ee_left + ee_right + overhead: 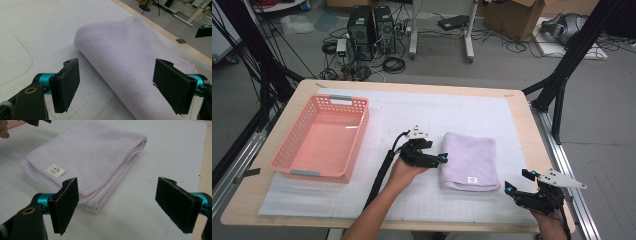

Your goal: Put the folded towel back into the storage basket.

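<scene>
Right hand-held gripper (517, 182), jaws wide and empty, at the near right corner of the desk (517, 107) — just off the near right corner of the folded lilac towel (469, 160). The towel lies flat right of centre; the left hand-held gripper (443, 157), jaws also wide, meets its left folded edge without pinching it. Risk: a shallow bite may catch only the top layer — the fold would open. Pink basket (294, 162) stands far left.

We seem to be in a lab or workshop: computer towers (372, 31) stand on the grey floor amid tangled cables (393, 64). Black frame struts (568, 65) flank the table (412, 86), and what may be a cardboard box (512, 17) sits beyond.
</scene>
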Tool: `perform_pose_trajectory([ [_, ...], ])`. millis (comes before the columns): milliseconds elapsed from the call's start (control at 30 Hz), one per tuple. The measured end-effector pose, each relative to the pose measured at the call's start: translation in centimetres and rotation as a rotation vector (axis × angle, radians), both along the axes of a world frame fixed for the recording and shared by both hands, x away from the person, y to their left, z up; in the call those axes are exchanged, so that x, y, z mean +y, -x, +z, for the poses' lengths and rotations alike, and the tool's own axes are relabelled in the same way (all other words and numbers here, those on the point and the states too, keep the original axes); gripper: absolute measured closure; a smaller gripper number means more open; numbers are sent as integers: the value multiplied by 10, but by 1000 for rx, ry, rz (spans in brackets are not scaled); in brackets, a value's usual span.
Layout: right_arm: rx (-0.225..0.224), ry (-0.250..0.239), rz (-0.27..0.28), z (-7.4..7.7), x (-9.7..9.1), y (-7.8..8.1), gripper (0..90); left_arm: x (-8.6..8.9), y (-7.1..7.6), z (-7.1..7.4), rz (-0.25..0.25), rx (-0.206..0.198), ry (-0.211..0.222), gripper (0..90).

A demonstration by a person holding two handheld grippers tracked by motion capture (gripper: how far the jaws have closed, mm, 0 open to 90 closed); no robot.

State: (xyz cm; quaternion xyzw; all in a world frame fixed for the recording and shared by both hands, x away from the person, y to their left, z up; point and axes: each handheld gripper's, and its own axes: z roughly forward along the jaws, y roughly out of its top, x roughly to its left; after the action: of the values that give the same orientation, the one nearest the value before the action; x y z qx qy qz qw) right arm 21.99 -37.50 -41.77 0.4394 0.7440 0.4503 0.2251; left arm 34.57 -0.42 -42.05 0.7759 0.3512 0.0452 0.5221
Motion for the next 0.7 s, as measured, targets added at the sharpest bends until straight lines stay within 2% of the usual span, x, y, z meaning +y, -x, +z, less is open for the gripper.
perform_pose_trajectory([
  [67,-1,-1,0,0,0,0,179,-5,-2,-3,0,13,-7,223],
  [167,1,-3,1,0,0,0,179,-12,-5,-7,20,35,-48,224],
  [267,7,-6,-2,-1,0,0,179,-16,-7,-11,30,50,-61,229],
  [300,6,-7,0,-1,0,0,179,-19,-9,-14,28,70,-76,229],
  [333,7,-9,0,-1,0,0,179,-19,-9,-14,28,70,-76,229],
  [367,5,-7,-1,0,-1,0,179,-22,-10,-16,32,78,-94,233],
  [400,4,-11,-2,-1,-1,0,179,-25,-11,-18,29,95,-98,240],
  [567,7,-10,3,-1,0,-1,179,-31,-11,-22,25,105,-120,243],
  [700,8,-15,4,-1,0,-1,179,-41,-11,-26,20,132,-123,262],
])
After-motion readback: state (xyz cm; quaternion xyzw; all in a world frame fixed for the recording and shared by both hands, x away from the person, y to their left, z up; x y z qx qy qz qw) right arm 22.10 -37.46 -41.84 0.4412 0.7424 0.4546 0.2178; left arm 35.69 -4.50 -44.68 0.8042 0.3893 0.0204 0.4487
